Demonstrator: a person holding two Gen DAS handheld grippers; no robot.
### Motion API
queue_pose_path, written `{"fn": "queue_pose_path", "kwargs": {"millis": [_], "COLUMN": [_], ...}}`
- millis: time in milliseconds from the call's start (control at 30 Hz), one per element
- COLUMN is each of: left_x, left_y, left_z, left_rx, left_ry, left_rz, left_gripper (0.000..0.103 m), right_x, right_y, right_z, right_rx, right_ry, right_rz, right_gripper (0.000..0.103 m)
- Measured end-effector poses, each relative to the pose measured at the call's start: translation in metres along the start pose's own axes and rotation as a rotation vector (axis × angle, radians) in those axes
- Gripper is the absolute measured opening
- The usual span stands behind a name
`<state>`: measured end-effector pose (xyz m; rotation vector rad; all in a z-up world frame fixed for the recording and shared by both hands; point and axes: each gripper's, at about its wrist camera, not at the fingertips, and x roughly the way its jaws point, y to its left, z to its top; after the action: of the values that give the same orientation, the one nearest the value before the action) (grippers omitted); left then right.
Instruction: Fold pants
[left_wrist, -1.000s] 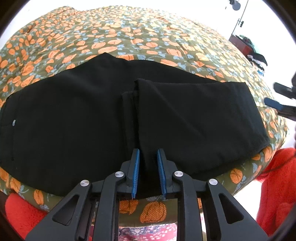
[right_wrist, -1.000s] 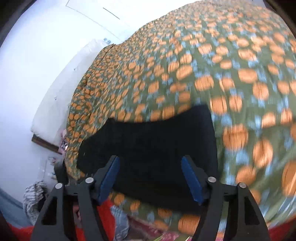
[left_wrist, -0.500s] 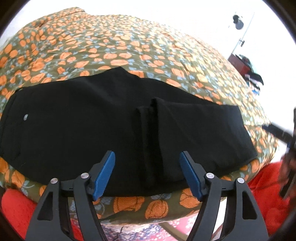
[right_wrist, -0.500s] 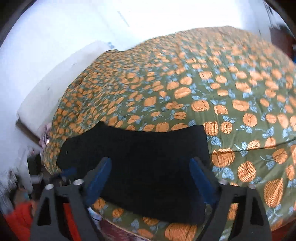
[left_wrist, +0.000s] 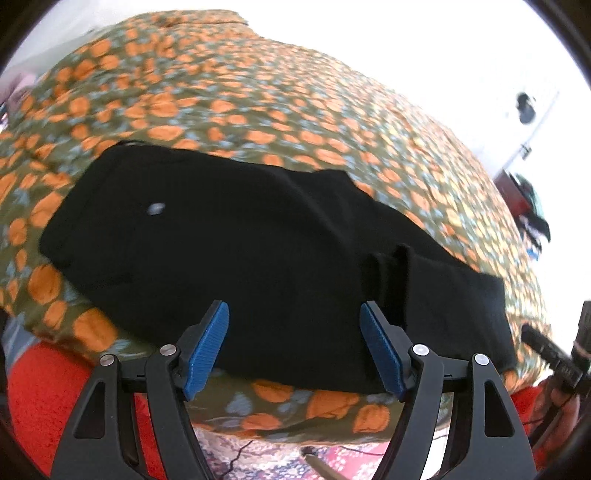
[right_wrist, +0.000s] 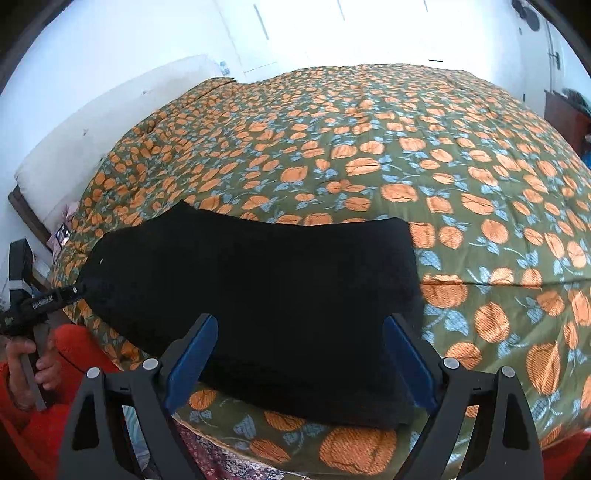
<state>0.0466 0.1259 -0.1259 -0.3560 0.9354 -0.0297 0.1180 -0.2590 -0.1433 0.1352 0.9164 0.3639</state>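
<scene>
Both tongs open (above black pants (left_wrist: 258, 258)).

Both fisheye views curve strongly, with black vignetting in the corners. Daylight from beyond the bed's far edge overexposes the walls (right_wrist: 332, 29) to blank white. The left wrist view shows motion blur across the bedspread (left_wrist: 258, 92); the right wrist view is sharper. The black pants (right_wrist: 258, 288) lose all surface detail.

Both the left gripper (left_wrist: 295, 345) and the right gripper (right_wrist: 300, 363) have black plastic frames with round silver screws. Their fingers (left_wrist: 207, 345) carry ribbed blue pads. The person wears a red fuzzy sleeve (right_wrist: 40, 428) at the lower left of the right wrist view.
</scene>
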Motion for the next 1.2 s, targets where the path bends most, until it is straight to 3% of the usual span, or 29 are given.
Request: {"fn": "queue_pose_path", "kwargs": {"millis": [267,400,467,567,700,900,1000,1067,1200], "left_x": [-0.008,-0.022,-0.039,-0.067,-0.092,-0.054,-0.024,-0.020,-0.025], "left_y": [0.045,0.059,0.083,0.142,0.200,0.194,0.183,0.181,0.177], "left_z": [-0.008,-0.008,-0.004,0.001,-0.001,-0.007,-0.003,-0.001,-0.002], "left_rx": [-0.155,-0.199,-0.314,-0.588,-0.807,-0.777,-0.729,-0.719,-0.665], "left_ry": [-0.005,-0.053,-0.108,-0.228,-0.320,-0.163,-0.086,-0.072,-0.093], "left_rz": [0.014,0.008,-0.053,-0.149,-0.126,-0.059,0.012,0.069,0.119], "left_gripper": [0.076,0.076,0.076,0.079,0.082,0.081,0.066,0.056,0.056], "right_x": [0.015,0.018,0.017,0.014,0.014,0.019,0.021,0.020,0.019], "right_y": [0.015,0.018,0.018,0.015,0.008,0.000,0.002,0.005,0.008], "right_z": [-0.002,-0.004,-0.003,-0.002,-0.004,-0.003,-0.003,-0.004,-0.007], "right_rx": [-0.028,-0.037,-0.031,-0.015,0.000,0.048,0.048,0.028,-0.004], "right_ry": [0.033,0.040,0.035,0.025,0.031,0.035,0.045,0.048,0.048], "right_rz": [0.023,0.032,0.033,0.039,0.035,0.049,0.056,0.057,0.047], "right_gripper": [0.090,0.090,0.090,0.090,0.090,0.090,0.090,0.090,0.091]}}
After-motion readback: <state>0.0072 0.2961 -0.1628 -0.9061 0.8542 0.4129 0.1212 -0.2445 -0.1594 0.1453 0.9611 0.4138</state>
